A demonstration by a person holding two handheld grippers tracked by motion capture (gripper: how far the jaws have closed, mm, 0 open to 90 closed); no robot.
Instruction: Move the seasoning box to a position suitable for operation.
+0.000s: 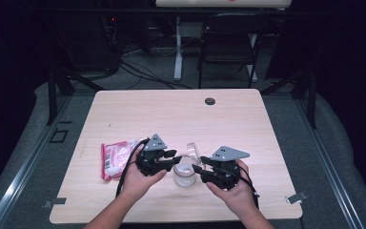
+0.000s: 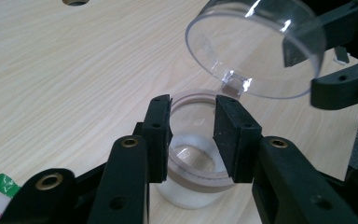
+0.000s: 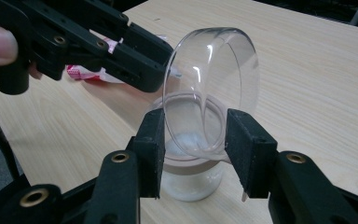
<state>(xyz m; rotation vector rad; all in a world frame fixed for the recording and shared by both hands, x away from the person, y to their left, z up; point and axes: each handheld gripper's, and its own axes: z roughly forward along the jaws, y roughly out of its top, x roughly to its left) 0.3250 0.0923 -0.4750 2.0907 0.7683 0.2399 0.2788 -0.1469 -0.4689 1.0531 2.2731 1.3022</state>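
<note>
- A clear jar (image 1: 185, 175) stands upright on the tabletop (image 1: 238, 119), near its front edge, between the two grippers.
- Its clear lid (image 1: 192, 151) is hinged open and stands up from the rim at the far side; in the left gripper view the lid (image 2: 254, 46) tilts back above the mouth.
- White contents lie in the bottom of the jar (image 2: 193, 158).
- The left gripper (image 1: 172, 160), held in the left hand (image 1: 140, 179), is released: its pads flank the near rim with a gap on each side, not pressing.
- The right gripper (image 1: 198, 171), in the right hand (image 1: 236, 191), faces the jar from the other side; in its own view the jaws stand to either side of the jar (image 3: 191, 163) and the raised lid (image 3: 212, 88), spread apart. Whether a pad touches the glass I cannot tell.
- A pink packet (image 1: 116, 158) lies flat on the tabletop just left of the left hand.
- A dark round grommet (image 1: 210, 101) sits near the far edge, well apart from the jar.
</note>
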